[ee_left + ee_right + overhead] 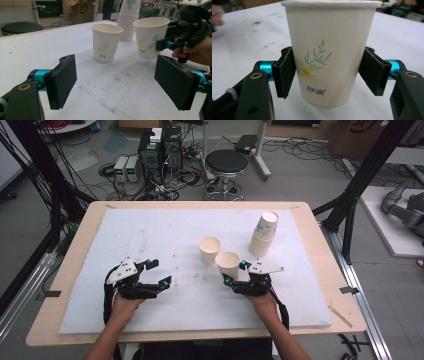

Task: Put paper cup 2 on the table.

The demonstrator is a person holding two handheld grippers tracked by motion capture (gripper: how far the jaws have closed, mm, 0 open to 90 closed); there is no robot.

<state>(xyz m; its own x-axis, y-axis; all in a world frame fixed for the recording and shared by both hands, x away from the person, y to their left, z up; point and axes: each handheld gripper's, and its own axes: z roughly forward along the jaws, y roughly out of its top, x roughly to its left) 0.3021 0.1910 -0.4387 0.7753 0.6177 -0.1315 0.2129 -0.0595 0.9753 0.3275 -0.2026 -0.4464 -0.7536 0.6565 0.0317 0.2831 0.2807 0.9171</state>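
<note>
Right gripper (234,272) is clamped on the paper cup (329,52) I'm handling, pads on both sides of its wall, cup upright, mouth up, long axis vertical, just off the white mat (150,235). Left gripper (161,272) hangs with jaws wide apart around nothing. I see bare mat toward me, a second cup (209,249) just beside the held one and the cup stack (264,234) near, beyond it.

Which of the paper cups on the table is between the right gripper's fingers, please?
The single cup nearest the person, clamped by the right gripper; the other single cup and the stack stand free.
</note>
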